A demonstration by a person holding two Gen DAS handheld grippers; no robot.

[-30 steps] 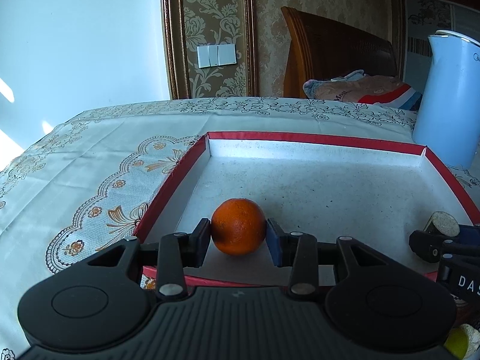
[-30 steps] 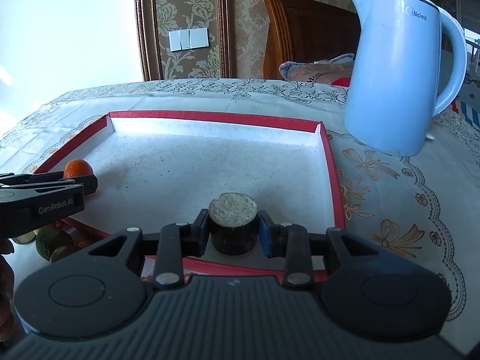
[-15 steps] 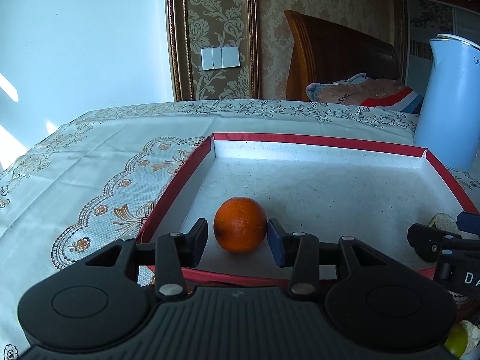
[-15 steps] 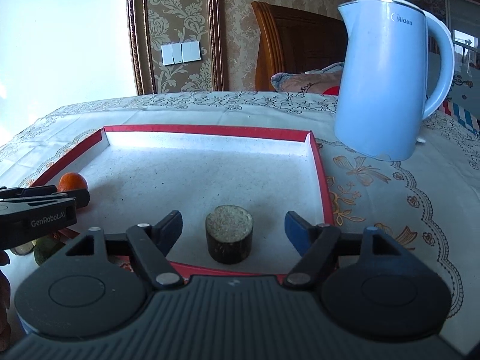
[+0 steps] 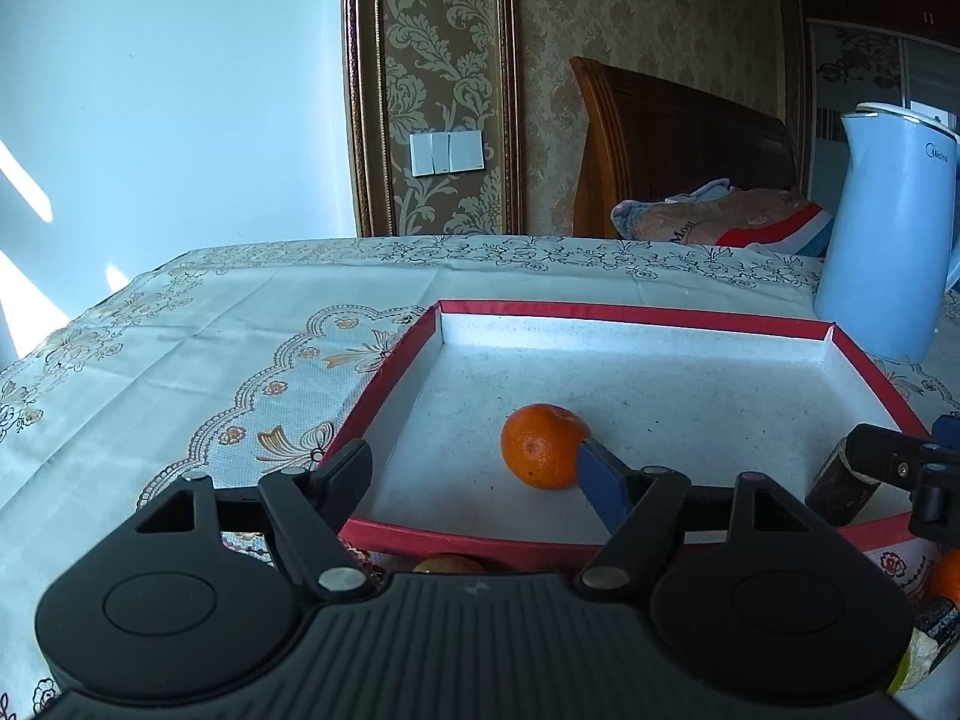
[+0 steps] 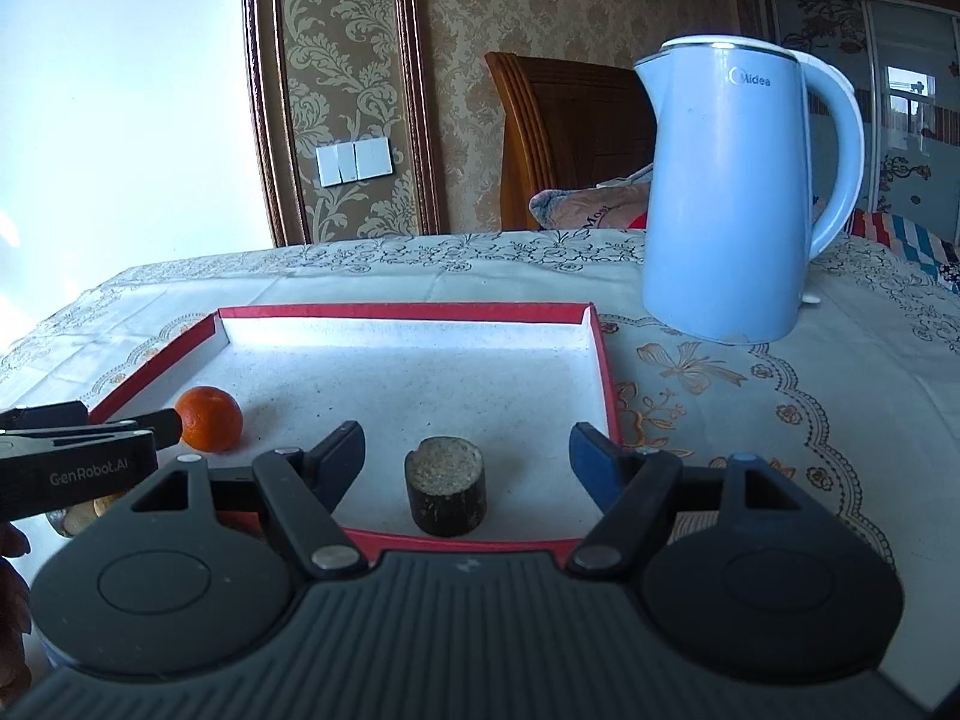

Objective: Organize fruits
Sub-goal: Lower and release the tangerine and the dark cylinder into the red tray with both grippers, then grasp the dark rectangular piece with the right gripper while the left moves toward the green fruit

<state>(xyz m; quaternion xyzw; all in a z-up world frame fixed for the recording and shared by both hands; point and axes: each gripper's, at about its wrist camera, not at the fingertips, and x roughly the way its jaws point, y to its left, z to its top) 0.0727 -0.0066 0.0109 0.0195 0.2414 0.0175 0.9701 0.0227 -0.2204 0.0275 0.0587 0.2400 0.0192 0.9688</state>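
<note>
A red-rimmed tray point(image 5: 384, 384) point(image 6: 606, 372) with a white floor lies on the table. An orange point(image 5: 540, 445) point(image 6: 209, 418) rests on the tray floor near its front left. My left gripper point(image 5: 480, 474) is open; its right finger sits just beside the orange. A dark cut cylinder piece with a pale top point(image 6: 445, 492) point(image 5: 840, 489) stands upright near the tray's front edge. My right gripper point(image 6: 467, 456) is open wide, one finger on each side of the piece, not touching it.
A light blue kettle point(image 6: 729, 192) point(image 5: 888, 228) stands right of the tray. More fruit lies in front of the tray: a brown one point(image 5: 447, 564), an orange one point(image 5: 948, 576), pieces at the left point(image 6: 84, 516). A wooden chair point(image 5: 672, 138) is behind the table.
Both grippers opened and let go: the left released the orange, the right released the dark piece. Both drew back and up a little; the left shifted left of the orange.
</note>
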